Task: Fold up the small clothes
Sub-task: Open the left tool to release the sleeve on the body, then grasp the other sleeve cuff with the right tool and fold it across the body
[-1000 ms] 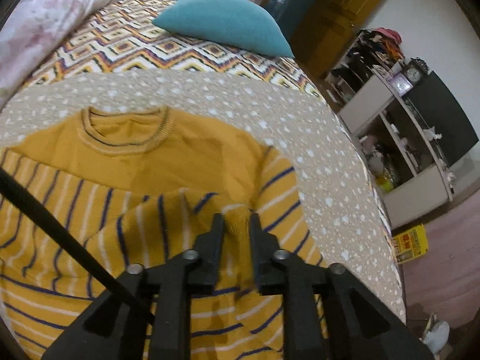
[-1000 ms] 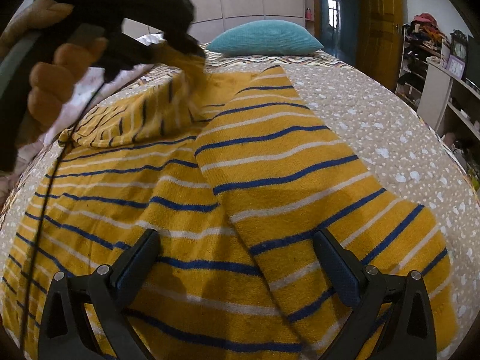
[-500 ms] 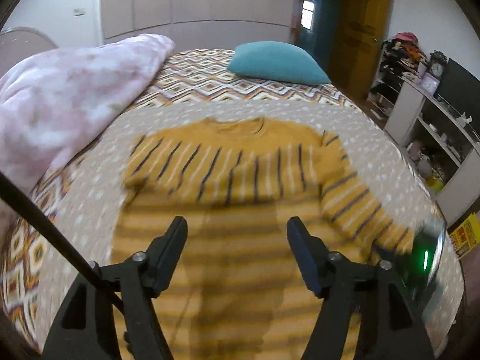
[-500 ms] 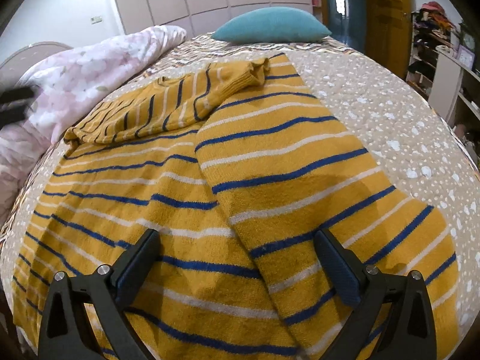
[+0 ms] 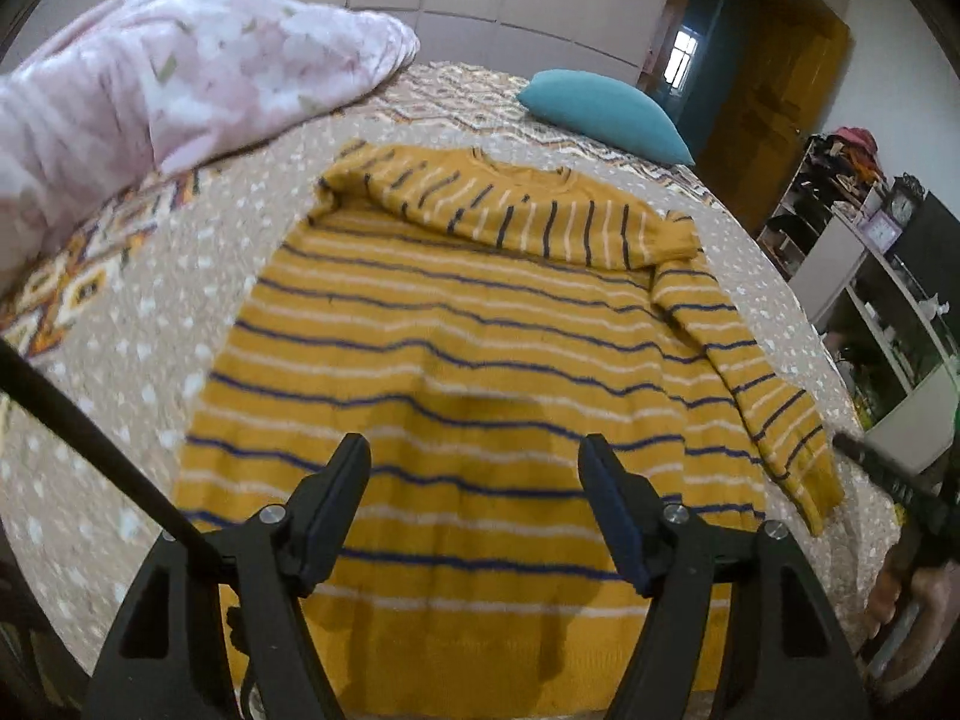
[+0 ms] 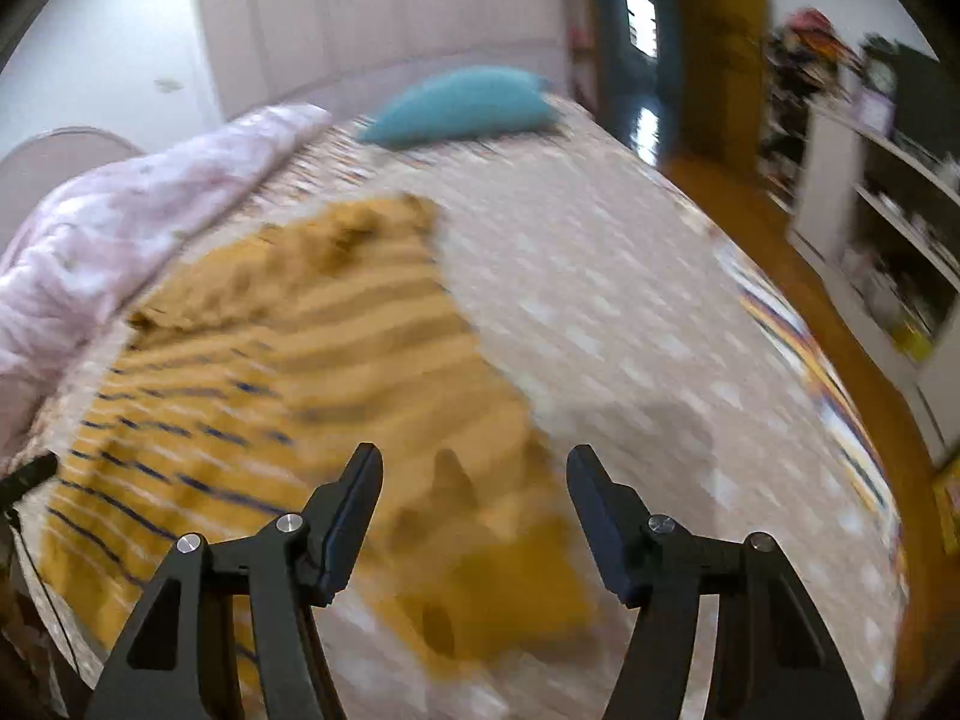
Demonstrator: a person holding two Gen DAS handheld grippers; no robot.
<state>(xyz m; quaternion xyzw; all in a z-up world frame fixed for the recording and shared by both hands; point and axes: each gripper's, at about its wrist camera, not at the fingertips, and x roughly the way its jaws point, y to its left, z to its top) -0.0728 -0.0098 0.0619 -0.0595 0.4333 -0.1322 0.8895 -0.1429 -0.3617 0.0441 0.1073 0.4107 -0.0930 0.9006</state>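
My left gripper (image 5: 471,504) hangs empty, jaws apart, over the sweater's (image 5: 456,360) hem. My right gripper (image 6: 474,501) is closing above the loose sleeve (image 6: 480,540), unpinched; I'd grab its cuff cleanly, then fold inward.

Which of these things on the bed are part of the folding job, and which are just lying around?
Part of the job:
- yellow striped sweater
- left gripper
- right gripper, jaws closing, nothing between them

Just lying around:
- teal pillow
- pink floral quilt
- shelf unit
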